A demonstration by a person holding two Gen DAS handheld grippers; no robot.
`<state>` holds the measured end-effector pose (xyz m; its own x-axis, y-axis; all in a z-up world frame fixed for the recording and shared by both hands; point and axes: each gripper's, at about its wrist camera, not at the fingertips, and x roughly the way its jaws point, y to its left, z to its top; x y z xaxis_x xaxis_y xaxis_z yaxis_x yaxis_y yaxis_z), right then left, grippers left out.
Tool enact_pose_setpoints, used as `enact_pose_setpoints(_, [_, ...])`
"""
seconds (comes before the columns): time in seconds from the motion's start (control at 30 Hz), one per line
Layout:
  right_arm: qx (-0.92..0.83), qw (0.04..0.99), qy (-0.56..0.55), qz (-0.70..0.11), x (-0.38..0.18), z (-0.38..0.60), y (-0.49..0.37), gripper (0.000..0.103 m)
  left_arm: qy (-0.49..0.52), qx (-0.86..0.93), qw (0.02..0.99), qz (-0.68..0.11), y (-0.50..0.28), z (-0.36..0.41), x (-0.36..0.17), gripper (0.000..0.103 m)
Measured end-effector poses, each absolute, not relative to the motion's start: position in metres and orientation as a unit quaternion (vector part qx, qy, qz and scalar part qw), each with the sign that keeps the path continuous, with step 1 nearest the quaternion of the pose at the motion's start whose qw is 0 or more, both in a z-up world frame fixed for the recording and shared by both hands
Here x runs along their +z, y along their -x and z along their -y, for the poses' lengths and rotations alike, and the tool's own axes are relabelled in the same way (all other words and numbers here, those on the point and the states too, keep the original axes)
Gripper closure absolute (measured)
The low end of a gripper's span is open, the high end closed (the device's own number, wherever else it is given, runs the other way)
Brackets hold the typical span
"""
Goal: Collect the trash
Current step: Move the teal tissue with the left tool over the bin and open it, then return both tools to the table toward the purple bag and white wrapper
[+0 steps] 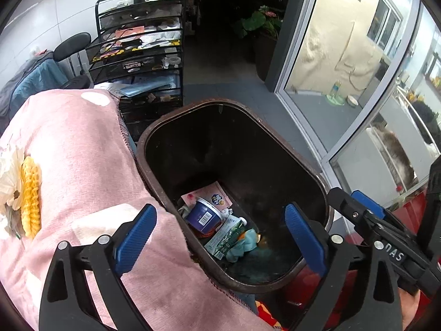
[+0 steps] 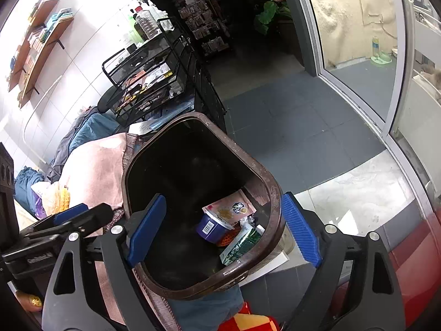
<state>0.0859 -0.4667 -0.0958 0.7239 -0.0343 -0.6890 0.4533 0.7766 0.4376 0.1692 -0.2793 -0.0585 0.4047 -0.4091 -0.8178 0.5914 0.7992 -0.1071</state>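
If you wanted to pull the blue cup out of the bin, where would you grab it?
Probably by its round side wall, coming straight down from above. The blue cup lies tipped on its side at the bottom of the bin, barcode facing up, so the curved body is what faces the opening.

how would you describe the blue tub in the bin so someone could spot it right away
Look into the dark brown trash bin beside the pink blanket. At its bottom, the blue tub lies tipped among packaging. Only it is round, with a white rim and a barcode label.
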Motion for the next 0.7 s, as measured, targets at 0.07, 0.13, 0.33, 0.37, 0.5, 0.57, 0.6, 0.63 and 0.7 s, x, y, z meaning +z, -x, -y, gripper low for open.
enact_pose_setpoints(0.07, [-0.138,0.877,-0.304,-0.344,-0.097,0.467,-0.086,0.016,-0.098,-0.301,0.834,-0.452,-0.168,0.276,-0.057,0.006])
enact_pose_setpoints(0.13, [-0.136,0.879,-0.305,-0.341,-0.096,0.466,-0.086,0.016,-0.103,-0.298,0.836,-0.448,-0.166,0.273,-0.055,0.006])
enact_pose_setpoints(0.33, [-0.122,0.889,-0.296,-0.327,-0.091,0.457,-0.086,0.016,-0.103,-0.293,0.850,-0.426,-0.155,0.255,-0.041,0.006])
enact_pose_setpoints(0.37, [-0.118,0.891,-0.293,-0.326,-0.090,0.454,-0.087,0.016,-0.103,-0.291,0.853,-0.421,-0.153,0.252,-0.039,0.006])
enact_pose_setpoints(0.5, [-0.105,0.896,-0.287,-0.322,-0.085,0.444,-0.091,0.016,-0.106,-0.282,0.865,-0.401,-0.144,0.235,-0.028,0.006])
enact_pose_setpoints(0.57, [-0.097,0.899,-0.282,-0.320,-0.082,0.437,-0.094,0.016,-0.101,-0.276,0.870,-0.396,-0.143,0.224,-0.025,0.006])
enact_pose_setpoints(0.6, [-0.094,0.900,-0.280,-0.320,-0.081,0.434,-0.094,0.016,-0.097,-0.270,0.874,-0.393,-0.142,0.216,-0.024,0.005])
enact_pose_setpoints(0.63, [-0.090,0.902,-0.277,-0.320,-0.080,0.431,-0.096,0.016,-0.095,-0.266,0.876,-0.391,-0.142,0.210,-0.023,0.006])
enact_pose_setpoints(0.7, [-0.080,0.904,-0.273,-0.320,-0.076,0.422,-0.100,0.016,-0.090,-0.254,0.882,-0.386,-0.141,0.198,-0.021,0.005])
